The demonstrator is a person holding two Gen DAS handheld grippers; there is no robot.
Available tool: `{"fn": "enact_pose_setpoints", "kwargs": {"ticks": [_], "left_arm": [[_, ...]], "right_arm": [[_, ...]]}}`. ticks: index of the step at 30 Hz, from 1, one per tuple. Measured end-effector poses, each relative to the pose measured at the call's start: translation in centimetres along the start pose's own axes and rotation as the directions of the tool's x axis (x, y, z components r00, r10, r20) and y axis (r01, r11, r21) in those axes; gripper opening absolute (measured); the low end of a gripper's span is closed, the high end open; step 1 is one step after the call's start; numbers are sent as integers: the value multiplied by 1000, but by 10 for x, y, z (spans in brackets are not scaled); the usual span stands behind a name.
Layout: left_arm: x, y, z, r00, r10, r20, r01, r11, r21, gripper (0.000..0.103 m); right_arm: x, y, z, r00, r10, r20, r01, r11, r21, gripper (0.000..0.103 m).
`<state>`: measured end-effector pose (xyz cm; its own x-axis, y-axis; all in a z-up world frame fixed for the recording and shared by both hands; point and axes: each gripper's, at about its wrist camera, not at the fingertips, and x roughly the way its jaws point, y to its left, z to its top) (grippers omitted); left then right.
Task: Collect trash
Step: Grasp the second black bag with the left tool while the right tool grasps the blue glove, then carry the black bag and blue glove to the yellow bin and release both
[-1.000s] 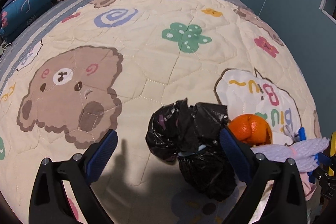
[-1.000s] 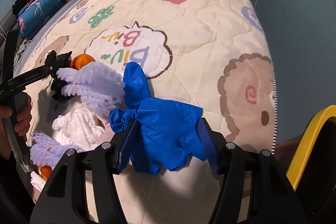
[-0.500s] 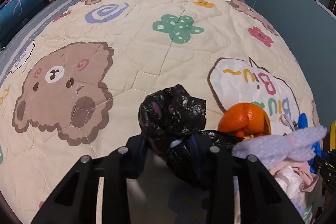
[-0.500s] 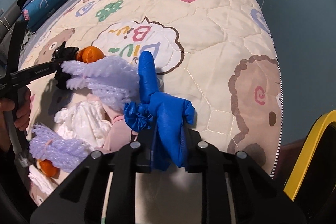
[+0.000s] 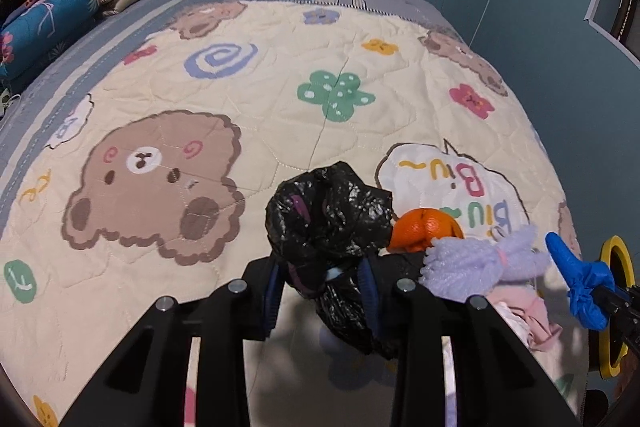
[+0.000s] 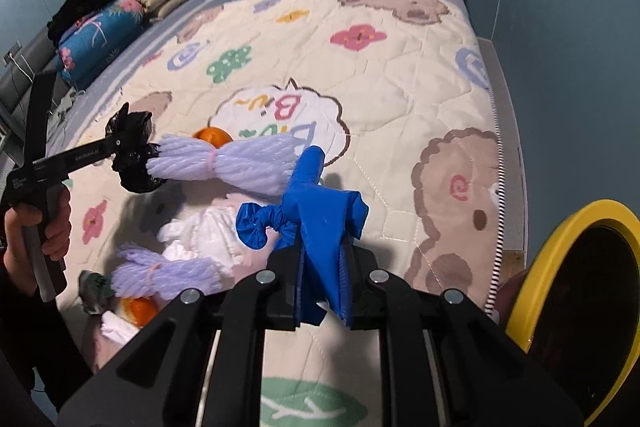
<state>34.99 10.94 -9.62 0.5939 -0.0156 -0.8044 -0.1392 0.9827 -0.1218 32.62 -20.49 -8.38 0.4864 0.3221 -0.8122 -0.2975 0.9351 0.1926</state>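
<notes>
My left gripper (image 5: 322, 291) is shut on a crumpled black plastic bag (image 5: 328, 223) and holds it just above the quilt; the bag also shows in the right wrist view (image 6: 134, 155). My right gripper (image 6: 322, 283) is shut on a blue glove (image 6: 316, 203), lifted off the bed; the glove shows at the right of the left wrist view (image 5: 580, 279). On the quilt between them lie an orange (image 5: 424, 227), lilac foam nets (image 6: 224, 163) (image 6: 160, 275), white crumpled tissue (image 6: 204, 239) and a second orange (image 6: 138, 309).
A yellow-rimmed bin (image 6: 568, 291) with a dark inside stands off the bed's right edge. Pillows and a blue floral bolster (image 5: 44, 23) lie at the far left. The cartoon quilt (image 5: 280, 99) covers the bed; teal walls surround it.
Both grippers went from open to shut, left on the black bag, right on the blue glove. Both have since lifted their loads off the quilt.
</notes>
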Motion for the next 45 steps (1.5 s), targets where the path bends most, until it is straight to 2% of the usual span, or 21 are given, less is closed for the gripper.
{"fn": "enact_pose_setpoints", "kwargs": {"ticks": [9,18,25,36,45], "left_arm": [[-37,-5,-11,999,-17,30,17,1000,-2,31],[-78,-24,-21,997,-32,64,29,999,34,31],[-114,-42,-24,991,-88,105,83,995,51,31],[-168,-101,-19,960,-222,170,204,972,118,31],[-191,-169,-21,929,-326,174,284,932,226,31]], "right_arm": [[-46,-6,-14,999,9,52,-10,1000,23,13],[-99,-11,-30,993,1,117,-6,999,36,13],[-146,-23,-40,983,-17,184,7,999,53,13],[-198,-54,-52,963,-57,265,30,994,106,13],[-229,-90,-59,944,-102,314,51,985,167,13]]}}
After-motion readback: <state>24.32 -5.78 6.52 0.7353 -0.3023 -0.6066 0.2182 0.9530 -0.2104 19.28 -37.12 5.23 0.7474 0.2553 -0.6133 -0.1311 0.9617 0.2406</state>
